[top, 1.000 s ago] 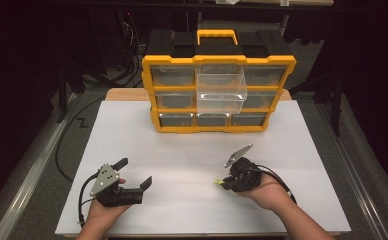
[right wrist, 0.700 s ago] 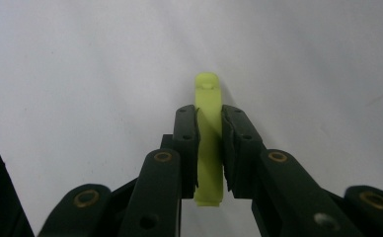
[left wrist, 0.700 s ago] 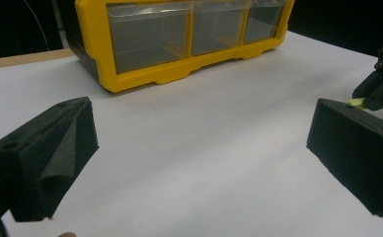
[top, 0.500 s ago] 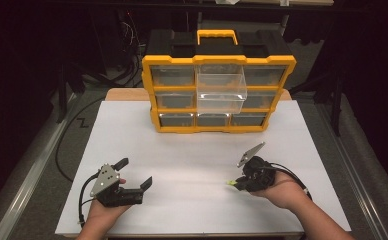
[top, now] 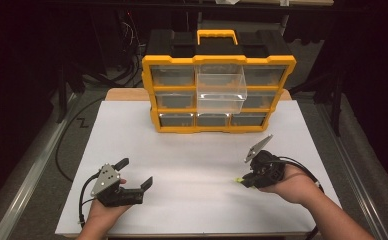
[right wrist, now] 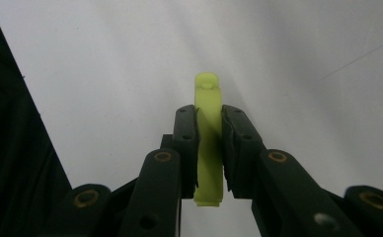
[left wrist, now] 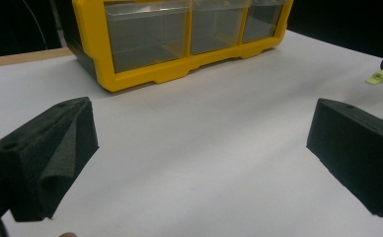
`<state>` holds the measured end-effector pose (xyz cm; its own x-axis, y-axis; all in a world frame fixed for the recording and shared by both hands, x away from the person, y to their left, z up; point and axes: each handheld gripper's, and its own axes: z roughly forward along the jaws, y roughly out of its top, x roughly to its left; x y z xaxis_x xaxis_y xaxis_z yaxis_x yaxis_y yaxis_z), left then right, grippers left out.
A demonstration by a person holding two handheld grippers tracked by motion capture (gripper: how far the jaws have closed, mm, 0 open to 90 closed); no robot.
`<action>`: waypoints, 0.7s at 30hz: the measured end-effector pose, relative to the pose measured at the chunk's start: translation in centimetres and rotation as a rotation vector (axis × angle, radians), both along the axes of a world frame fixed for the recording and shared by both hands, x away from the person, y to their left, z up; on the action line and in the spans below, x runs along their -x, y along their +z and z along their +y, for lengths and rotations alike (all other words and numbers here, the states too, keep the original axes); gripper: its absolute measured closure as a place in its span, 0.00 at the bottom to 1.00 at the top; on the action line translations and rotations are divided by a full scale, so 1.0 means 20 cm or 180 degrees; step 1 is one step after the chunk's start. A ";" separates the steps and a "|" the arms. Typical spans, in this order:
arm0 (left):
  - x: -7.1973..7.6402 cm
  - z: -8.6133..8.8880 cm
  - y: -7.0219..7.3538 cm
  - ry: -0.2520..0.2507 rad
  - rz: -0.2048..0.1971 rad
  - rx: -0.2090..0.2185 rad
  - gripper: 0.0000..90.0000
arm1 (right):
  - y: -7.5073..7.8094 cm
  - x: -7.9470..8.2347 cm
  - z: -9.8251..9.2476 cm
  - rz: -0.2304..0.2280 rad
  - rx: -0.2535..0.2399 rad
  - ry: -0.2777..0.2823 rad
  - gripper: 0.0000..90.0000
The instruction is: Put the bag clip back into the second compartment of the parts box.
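Observation:
My right gripper (top: 245,180) is shut on a small lime-green plastic piece (top: 238,180) and hovers over the right side of the white table top. In the right gripper view that piece (right wrist: 208,98) stands upright between the two black pads, its rounded end sticking out past my right gripper (right wrist: 209,116). At the front left, my left gripper (top: 136,172) is open with nothing between its jaws. In the left gripper view, my left gripper (left wrist: 204,148) has its jaws spread wide over bare table, and the green piece (left wrist: 379,76) shows at the far right.
A yellow and black drawer organizer (top: 217,127) stands at the back middle of the white table top (top: 197,160). One clear drawer (top: 221,87) in its upper row is pulled out. The organizer's lower drawers (left wrist: 179,34) face the left gripper. Dark floor and cables surround the table.
My right hand has moved to the right and a little up, carrying the green piece. The left hand has stayed where it was.

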<state>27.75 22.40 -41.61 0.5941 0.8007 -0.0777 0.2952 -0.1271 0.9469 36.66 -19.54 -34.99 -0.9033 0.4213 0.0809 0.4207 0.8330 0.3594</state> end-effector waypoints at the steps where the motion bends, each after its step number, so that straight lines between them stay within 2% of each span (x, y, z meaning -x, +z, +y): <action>1: 0.00 0.00 0.00 0.0000 -0.0008 0.0000 0.01 | 0.02 0.00 0.00 -0.0001 0.0001 0.0004 0.88; 13: 0.00 0.00 0.00 0.0005 -0.0007 -0.0007 0.01 | 0.16 -0.03 -0.01 0.0062 0.0068 0.0071 0.88; 21: 0.00 0.00 0.00 0.0009 -0.0012 -0.0007 0.01 | 0.25 -0.04 -0.01 0.0076 0.0055 0.0156 0.88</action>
<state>27.71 22.43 -41.59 0.5922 0.8024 -0.0737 0.2918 -0.1283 0.9478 37.48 -19.67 -29.96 -0.9208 0.3780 0.0958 0.3874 0.8589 0.3350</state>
